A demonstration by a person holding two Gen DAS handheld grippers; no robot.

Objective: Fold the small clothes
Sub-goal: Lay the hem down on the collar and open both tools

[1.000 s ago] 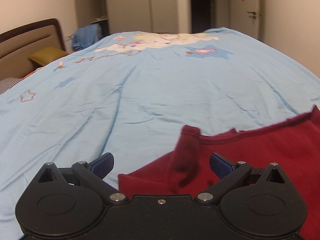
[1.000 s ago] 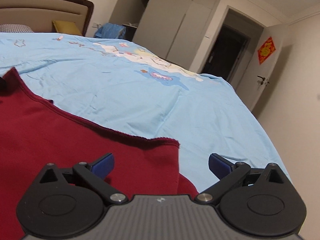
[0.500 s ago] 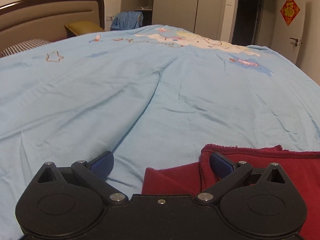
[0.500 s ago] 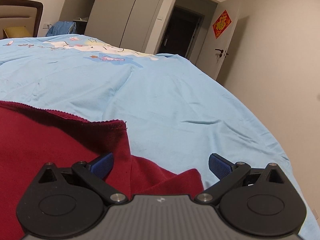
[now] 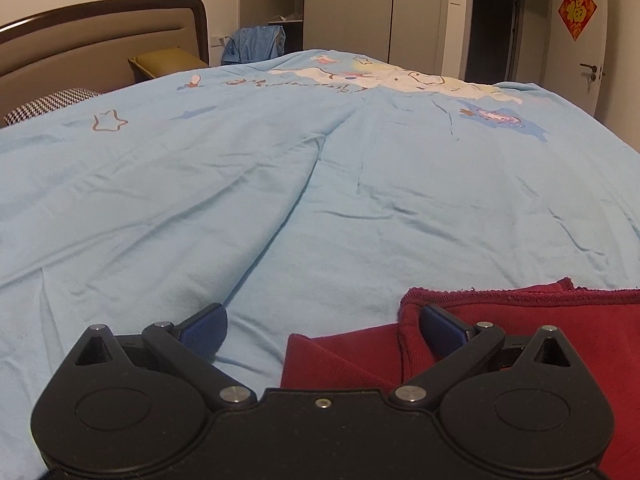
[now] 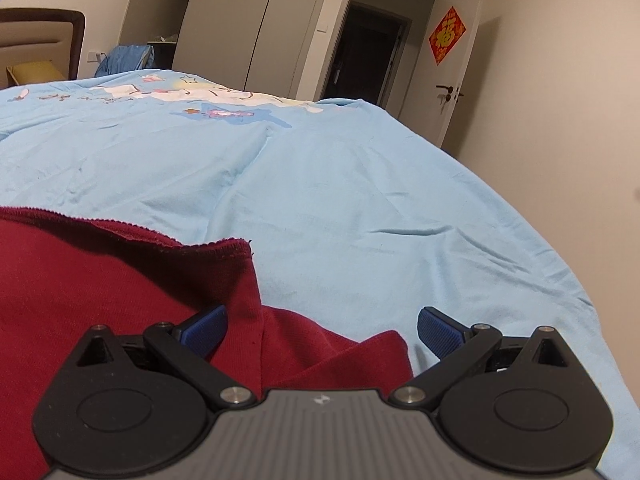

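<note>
Where left shows pillow [image 5: 52,102], right doesn't.

Black left gripper [image 5: 322,330], blue ribbed pads, silver screws, grey-ridged right gripper [image 6: 322,330]

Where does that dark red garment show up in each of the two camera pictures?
Left wrist view: the red garment lies at the lower right, on the blue bedspread.
Right wrist view: the red garment fills the lower left.
Shared landmark: the red diamond decoration on the door.
</note>
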